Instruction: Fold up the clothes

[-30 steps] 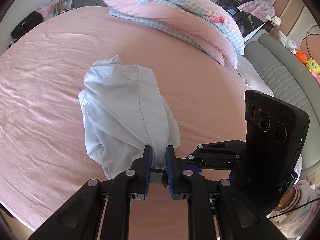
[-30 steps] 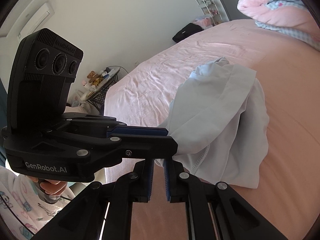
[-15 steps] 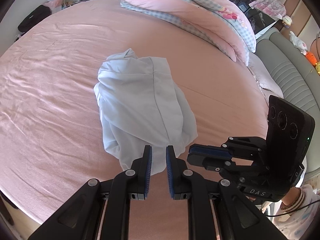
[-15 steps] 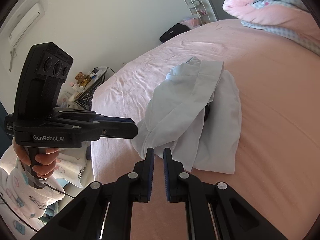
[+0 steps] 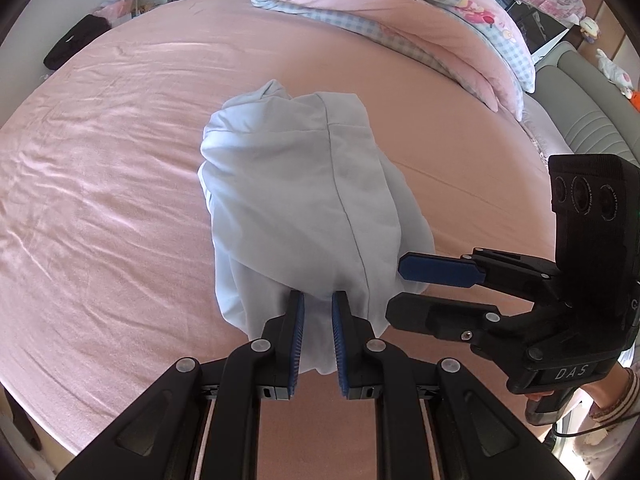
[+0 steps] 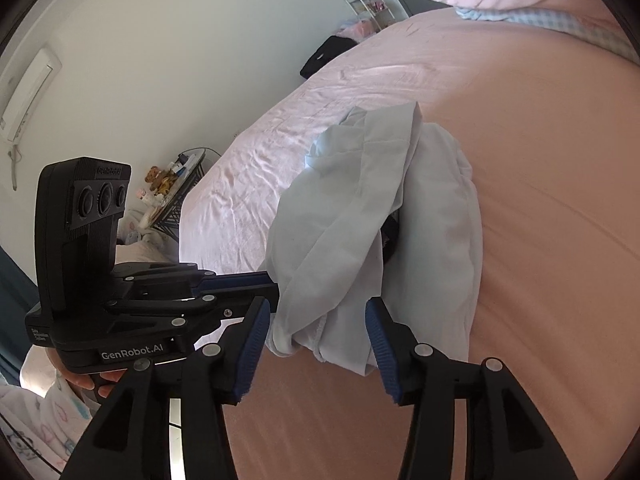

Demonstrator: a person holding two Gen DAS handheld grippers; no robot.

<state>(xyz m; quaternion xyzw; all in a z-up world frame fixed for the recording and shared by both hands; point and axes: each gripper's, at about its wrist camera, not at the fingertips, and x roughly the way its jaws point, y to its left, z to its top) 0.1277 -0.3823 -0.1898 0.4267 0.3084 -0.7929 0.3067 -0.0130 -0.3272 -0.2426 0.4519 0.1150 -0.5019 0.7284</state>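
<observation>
Left wrist view: pale blue garment (image 5: 296, 208) bunched mid-bed on pink bed sheet (image 5: 100, 200), long axis running 12 to 6 o'clock, near hem clamped in left gripper (image 5: 317, 312). Pink duvet (image 5: 400, 12) at 1 o'clock.

Right wrist view: right gripper (image 6: 316, 332) just opened, jaws apart, hem between, untouched. White wall (image 6: 168, 60) at 10 o'clock.
</observation>
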